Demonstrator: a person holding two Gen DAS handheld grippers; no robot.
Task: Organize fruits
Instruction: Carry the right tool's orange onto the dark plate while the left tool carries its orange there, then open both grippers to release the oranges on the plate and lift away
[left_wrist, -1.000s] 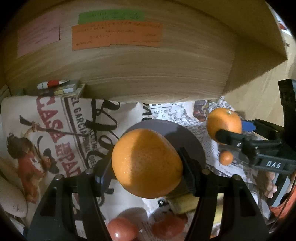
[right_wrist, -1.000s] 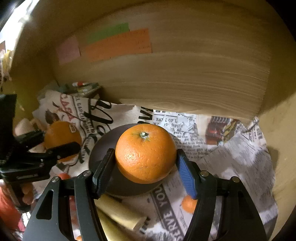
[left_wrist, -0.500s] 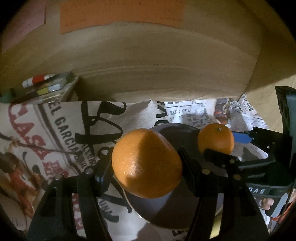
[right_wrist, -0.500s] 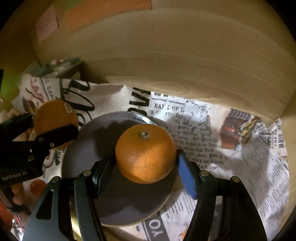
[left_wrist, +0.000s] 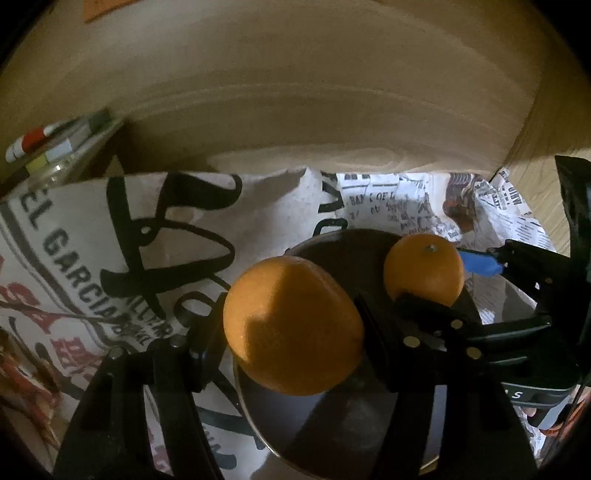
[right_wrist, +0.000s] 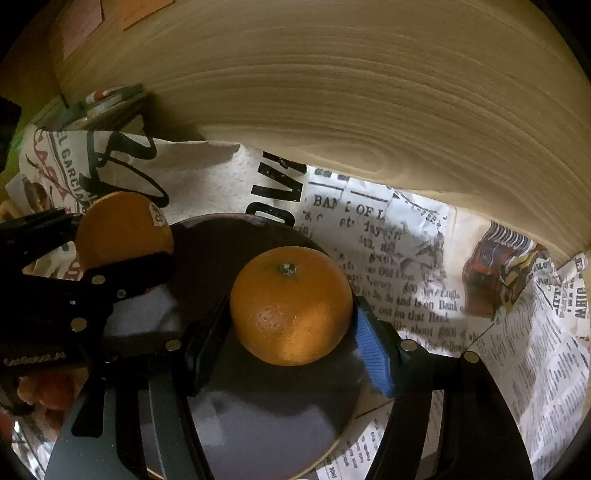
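Left wrist: left gripper clamped on big orange, above plate at 6 o'clock. Lower it onto the bare part w/o bumping the right gripper at 3 o'clock.

Right wrist: right gripper clamped on stemmed orange, over plate centre. Release one at a time; both may roll. Newspaper under, wood wall at 12, pens at 10.
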